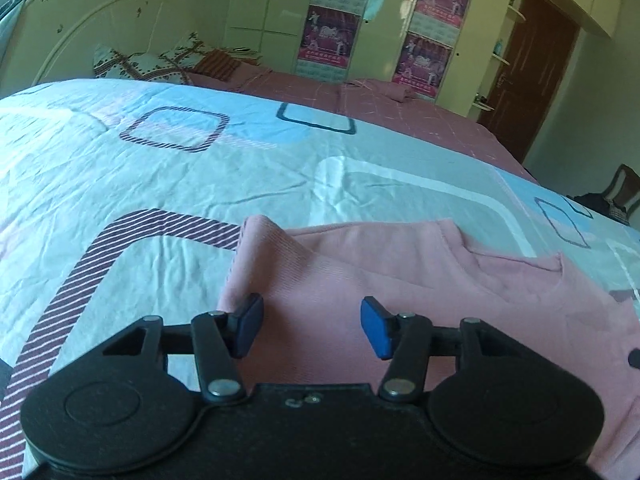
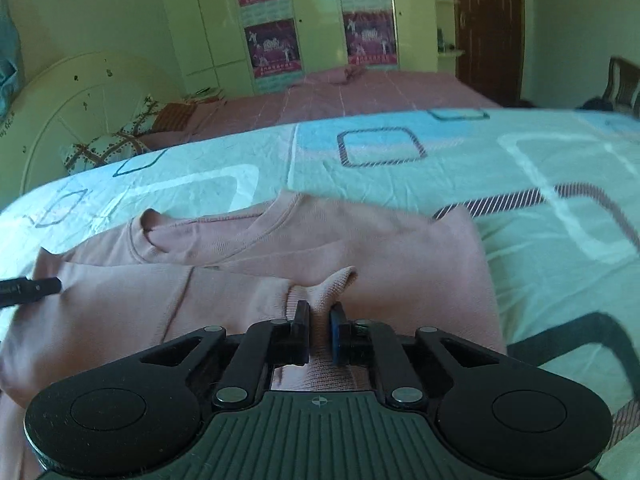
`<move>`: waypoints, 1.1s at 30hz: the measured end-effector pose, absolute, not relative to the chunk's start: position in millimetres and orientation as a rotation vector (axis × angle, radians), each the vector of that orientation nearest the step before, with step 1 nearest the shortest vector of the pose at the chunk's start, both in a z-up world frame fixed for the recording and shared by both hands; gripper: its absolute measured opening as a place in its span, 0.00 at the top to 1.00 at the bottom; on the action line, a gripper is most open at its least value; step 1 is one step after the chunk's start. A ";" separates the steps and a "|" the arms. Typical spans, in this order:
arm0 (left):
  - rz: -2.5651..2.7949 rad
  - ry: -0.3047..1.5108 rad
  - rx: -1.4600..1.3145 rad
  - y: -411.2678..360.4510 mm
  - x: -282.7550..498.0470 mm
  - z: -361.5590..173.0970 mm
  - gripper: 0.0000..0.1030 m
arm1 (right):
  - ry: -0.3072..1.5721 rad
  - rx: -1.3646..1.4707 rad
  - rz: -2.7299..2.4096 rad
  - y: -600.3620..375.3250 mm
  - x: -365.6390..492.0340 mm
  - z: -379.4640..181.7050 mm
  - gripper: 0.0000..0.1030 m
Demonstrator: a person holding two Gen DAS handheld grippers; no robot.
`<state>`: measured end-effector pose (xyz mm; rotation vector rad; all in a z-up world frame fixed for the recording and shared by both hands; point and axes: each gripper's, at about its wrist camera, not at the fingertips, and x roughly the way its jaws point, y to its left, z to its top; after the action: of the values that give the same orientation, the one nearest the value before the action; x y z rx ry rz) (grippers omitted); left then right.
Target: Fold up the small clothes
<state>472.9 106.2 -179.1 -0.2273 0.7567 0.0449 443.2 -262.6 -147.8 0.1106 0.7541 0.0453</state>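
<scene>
Your right gripper (image 2: 319, 330) is nearest in the right wrist view, its fingers drawn narrow and pinching a ribbed cuff (image 2: 334, 284) of the pink sweater (image 2: 400, 248); the cuff pokes up between the pads in a small peak. That sweater lies spread on the bed, its round neckline (image 2: 208, 232) toward the far side, one sleeve folded across the body. At the left edge of that view a dark fingertip of your other gripper (image 2: 36, 286) rests just beside the sweater's folded edge.

Your left gripper (image 1: 312, 328) hovers over the same sweater (image 1: 400, 272) with its fingers spread wide and nothing between them. Its blue pads (image 1: 376, 326) sit above the pink cloth; whether they touch it, you cannot tell. A folded corner of the sweater rises just beyond the left pad.

Under the sweater lies a pale blue bedspread (image 1: 160, 168) printed with rounded squares and striped bands, wrinkled in places. Beyond it a pink checked sheet (image 2: 380, 92) covers the far part of the bed, with patterned pillows (image 1: 148, 62) against a cream headboard (image 1: 100, 28). Farther back stand pale wardrobe doors carrying magenta posters (image 1: 436, 4), and a brown door (image 2: 486, 28) to the right.
</scene>
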 end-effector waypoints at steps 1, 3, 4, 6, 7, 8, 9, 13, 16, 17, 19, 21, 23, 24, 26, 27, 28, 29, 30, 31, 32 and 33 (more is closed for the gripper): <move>0.050 0.749 -0.236 109.5 474.5 -179.5 0.54 | 0.781 0.068 0.028 -261.6 446.6 -154.4 0.92; 0.051 0.747 -0.230 110.0 475.2 -179.3 0.54 | 0.837 0.084 0.014 -269.5 451.6 -169.3 0.92; 0.053 0.745 -0.223 108.8 474.8 -178.3 0.54 | 0.836 0.107 0.019 -273.7 451.1 -169.3 0.92; 0.061 0.746 -0.221 106.1 472.5 -175.1 0.54 | 0.820 0.122 0.006 -277.1 449.6 -163.3 0.92; 0.061 0.746 -0.213 104.1 470.9 -172.7 0.53 | 0.795 0.127 -0.005 -278.4 446.9 -158.4 0.91; 0.057 0.744 -0.202 101.9 469.2 -170.2 0.52 | 0.773 0.132 -0.008 -279.4 444.5 -154.1 0.91; 0.053 0.742 -0.194 99.7 467.3 -168.3 0.51 | 0.753 0.133 -0.001 -279.2 442.5 -148.6 0.91; 0.031 0.748 -0.189 88.2 458.8 -160.6 0.51 | 0.709 0.107 0.042 -265.6 443.0 -135.1 0.76; 0.012 0.755 -0.185 77.3 453.6 -156.5 0.49 | 0.703 0.094 0.077 -251.7 446.4 -134.0 0.51; 0.008 0.757 -0.183 73.5 451.9 -156.0 0.49 | 0.709 0.093 0.091 -247.5 447.6 -134.4 0.51; -0.002 0.761 -0.177 66.8 448.5 -155.2 0.48 | 0.731 0.100 0.110 -239.7 449.8 -136.5 0.51; -0.014 0.767 -0.174 59.8 444.7 -155.3 0.48 | 0.747 0.102 0.125 -233.3 450.6 -139.0 0.51; -0.023 0.773 -0.167 53.7 441.5 -156.2 0.48 | 0.761 0.095 0.142 -227.4 449.8 -141.3 0.51; -0.027 0.776 -0.160 51.0 439.8 -157.1 0.48 | 0.764 0.089 0.146 -224.9 448.8 -142.3 0.51; -0.030 0.787 -0.153 46.7 437.9 -159.8 0.48 | 0.773 0.073 0.154 -220.5 447.0 -144.2 0.51; -0.031 0.792 -0.151 45.2 437.0 -161.5 0.48 | 0.777 0.067 0.159 -218.8 446.0 -145.3 0.51; -0.030 0.797 -0.147 43.3 435.7 -163.3 0.48 | 0.781 0.061 0.161 -217.8 444.6 -146.9 0.51; -0.027 0.801 -0.139 41.6 434.5 -165.3 0.48 | 0.786 0.056 0.165 -217.2 443.4 -148.3 0.51; -0.026 0.802 -0.127 40.0 433.5 -167.1 0.48 | 0.790 0.051 0.167 -216.7 442.4 -149.7 0.51; -0.025 0.803 -0.112 38.5 432.5 -168.8 0.48 | 0.795 0.043 0.168 -216.5 441.0 -151.4 0.51; -0.024 0.803 -0.099 37.3 431.9 -170.5 0.47 | 0.799 0.030 0.168 -216.4 438.2 -153.5 0.51; -0.024 0.803 -0.088 36.5 431.1 -172.1 0.47 | 0.808 0.014 0.172 -215.7 436.9 -156.0 0.51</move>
<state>431.1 36.5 -172.1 -0.0876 0.8031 -0.0236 436.9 -215.7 -156.0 0.0141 0.8076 0.1722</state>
